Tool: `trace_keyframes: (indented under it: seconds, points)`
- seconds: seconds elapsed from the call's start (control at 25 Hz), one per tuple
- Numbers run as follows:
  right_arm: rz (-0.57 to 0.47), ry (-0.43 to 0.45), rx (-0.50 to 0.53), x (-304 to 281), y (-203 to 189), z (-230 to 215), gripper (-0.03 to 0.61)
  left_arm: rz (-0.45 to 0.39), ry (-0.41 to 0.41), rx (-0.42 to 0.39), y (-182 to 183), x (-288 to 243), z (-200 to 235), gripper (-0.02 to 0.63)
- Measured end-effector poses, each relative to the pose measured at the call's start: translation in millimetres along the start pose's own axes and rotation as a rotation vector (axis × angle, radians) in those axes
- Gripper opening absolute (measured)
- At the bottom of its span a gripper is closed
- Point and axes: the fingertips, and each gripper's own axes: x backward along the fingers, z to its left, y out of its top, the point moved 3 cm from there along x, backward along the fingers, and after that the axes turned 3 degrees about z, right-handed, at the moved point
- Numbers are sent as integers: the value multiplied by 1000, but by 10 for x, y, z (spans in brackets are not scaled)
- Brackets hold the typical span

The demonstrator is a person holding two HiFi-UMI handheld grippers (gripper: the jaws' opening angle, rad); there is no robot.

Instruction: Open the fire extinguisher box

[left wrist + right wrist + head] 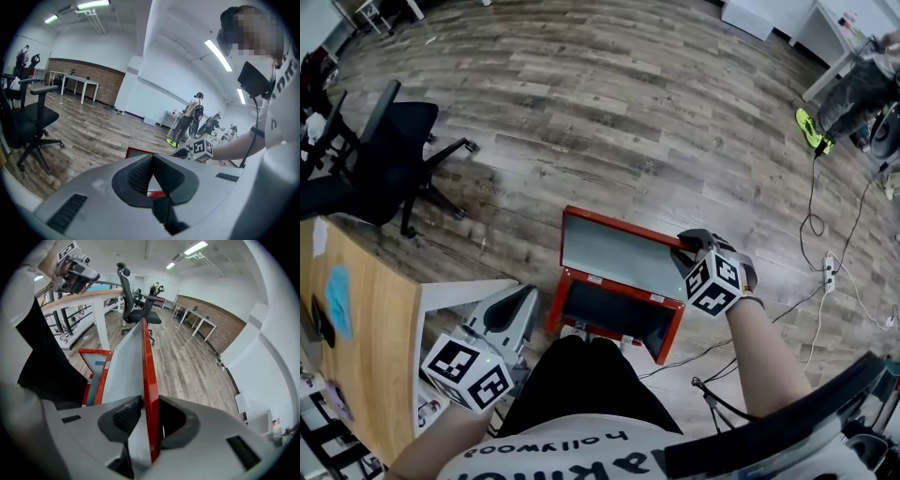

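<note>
Just left of box [617,285]: chair [394,150], desk [370,337].

Bright, even light falls from long white ceiling tube lamps [218,55], high on the right. The grey-brown wood plank floor [628,103] carries a soft sheen and only faint shadows. Both gripper views bulge outward, with black corners. The red-framed grey metal lid [149,380] is sharp far off, soft near the lens.

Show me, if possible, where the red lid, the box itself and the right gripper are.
lid [619,255]: head view, grey inner face of the raised lid.
box [675,333]: head view, red right side wall.
right gripper [150,400]: right gripper view, between jaws clamped on the lid's edge.
</note>
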Motion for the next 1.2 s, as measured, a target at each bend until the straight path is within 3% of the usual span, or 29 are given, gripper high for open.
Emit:
trace_keyframes:
  seconds: [0.32, 0.72, 1.2]
  points:
    - [-7, 16, -5, -98, 1, -50, 112, 35, 12, 4, -143, 75, -35, 5]
    - [-20, 50, -8, -227, -46, -98, 121, 91, -49, 9, -378, -59, -196, 5]
    - [-45, 128, -22, -463, -154, -224, 133, 107, -18, 24, -529, 56, -28, 5]
